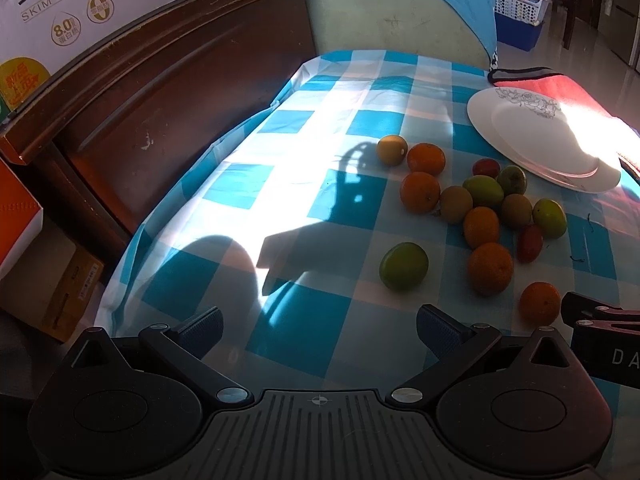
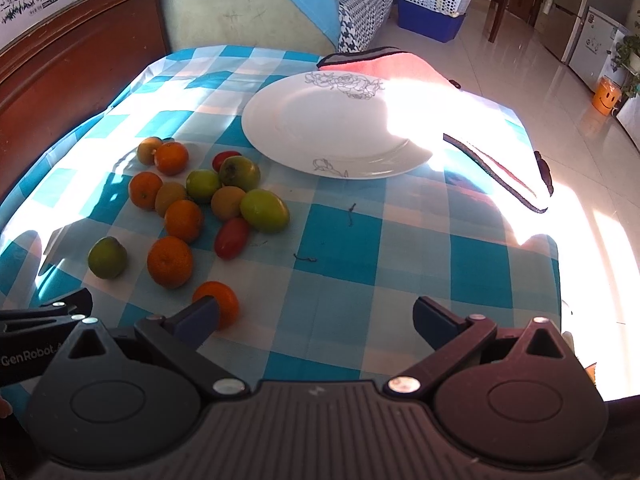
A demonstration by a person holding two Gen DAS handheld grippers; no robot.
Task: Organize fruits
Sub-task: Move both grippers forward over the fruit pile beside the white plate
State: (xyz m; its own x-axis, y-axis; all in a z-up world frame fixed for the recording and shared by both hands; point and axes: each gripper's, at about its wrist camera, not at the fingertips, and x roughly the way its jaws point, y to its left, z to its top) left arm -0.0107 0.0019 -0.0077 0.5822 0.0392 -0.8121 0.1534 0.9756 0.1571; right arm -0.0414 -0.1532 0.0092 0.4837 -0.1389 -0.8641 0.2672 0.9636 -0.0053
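Note:
Several small fruits lie loose on the blue checked tablecloth: oranges, green fruits, brownish ones and red ones. The same pile shows in the left wrist view. A white plate with a flower print stands empty behind them; it also shows in the left wrist view. My left gripper is open and empty over the cloth, left of the pile. My right gripper is open and empty; its left finger is next to the nearest orange.
A pink cloth lies behind and right of the plate, hanging over the table's right edge. A dark wooden headboard runs along the left. A cushioned chair back stands behind. Tiled floor and baskets are at the right.

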